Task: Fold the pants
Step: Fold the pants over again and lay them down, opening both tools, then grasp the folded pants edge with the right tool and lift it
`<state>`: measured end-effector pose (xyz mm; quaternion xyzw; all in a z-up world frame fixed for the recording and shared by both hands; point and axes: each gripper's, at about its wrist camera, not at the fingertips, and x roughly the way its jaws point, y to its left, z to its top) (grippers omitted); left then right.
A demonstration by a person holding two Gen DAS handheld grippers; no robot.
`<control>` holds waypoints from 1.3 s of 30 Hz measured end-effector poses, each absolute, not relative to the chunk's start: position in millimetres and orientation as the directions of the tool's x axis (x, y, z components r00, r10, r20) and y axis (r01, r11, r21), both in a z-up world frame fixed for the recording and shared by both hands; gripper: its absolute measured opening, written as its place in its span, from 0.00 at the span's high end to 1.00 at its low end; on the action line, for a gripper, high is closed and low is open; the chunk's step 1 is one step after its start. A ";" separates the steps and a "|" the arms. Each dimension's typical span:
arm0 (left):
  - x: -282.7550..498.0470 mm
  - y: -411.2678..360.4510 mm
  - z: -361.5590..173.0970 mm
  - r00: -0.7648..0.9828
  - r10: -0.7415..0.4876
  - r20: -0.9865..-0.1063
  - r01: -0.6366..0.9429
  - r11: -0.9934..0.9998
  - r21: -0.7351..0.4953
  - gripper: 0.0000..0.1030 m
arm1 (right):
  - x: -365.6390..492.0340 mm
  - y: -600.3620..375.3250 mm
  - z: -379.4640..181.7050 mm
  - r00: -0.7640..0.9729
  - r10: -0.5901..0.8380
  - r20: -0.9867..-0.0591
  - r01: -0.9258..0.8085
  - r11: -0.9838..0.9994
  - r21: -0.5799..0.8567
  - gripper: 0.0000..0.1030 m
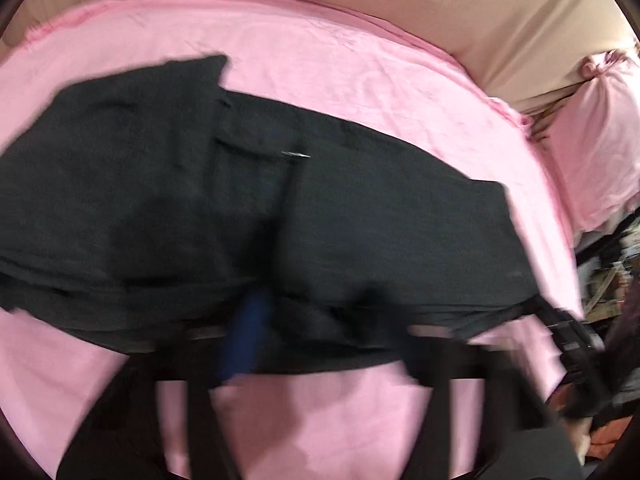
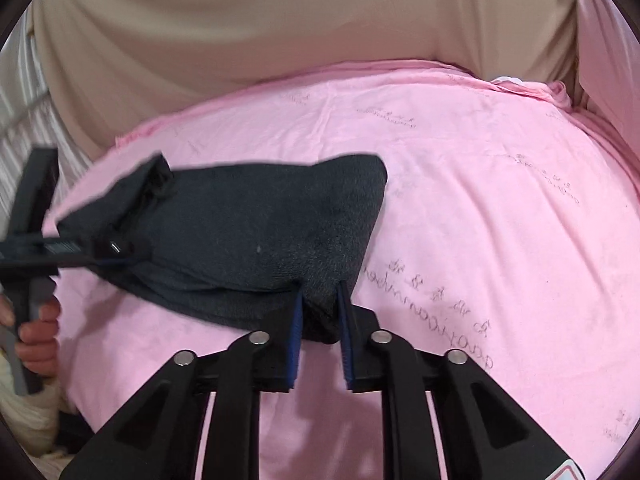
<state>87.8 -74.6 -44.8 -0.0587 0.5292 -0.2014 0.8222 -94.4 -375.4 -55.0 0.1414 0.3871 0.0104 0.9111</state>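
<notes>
Dark grey pants (image 1: 248,208) lie folded across a pink sheet (image 1: 360,80). In the blurred left wrist view my left gripper (image 1: 264,320) sits at the near edge of the pants, with one blue pad (image 1: 244,332) against the cloth. The right wrist view shows this left gripper (image 2: 116,248) pinched on the left end of the pants (image 2: 248,232), with a person's hand (image 2: 38,332) on its handle. My right gripper (image 2: 320,312) is shut on the near right corner of the pants, with cloth bunched between its blue pads (image 2: 296,320).
Beige cloth (image 2: 240,40) rises behind the bed. A pink pillow (image 1: 600,140) lies at the far right, with dark clutter (image 1: 612,272) below it past the bed's edge. White slats (image 2: 20,120) stand at the left. Bare pink sheet (image 2: 500,220) spreads right of the pants.
</notes>
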 end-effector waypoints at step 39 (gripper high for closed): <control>85.1 83.8 1.7 0.557 -0.366 -0.745 0.159 0.928 -0.337 0.39 | 19.7 -179.2 -82.6 0.456 0.392 -0.799 -0.286 0.915 0.286 0.82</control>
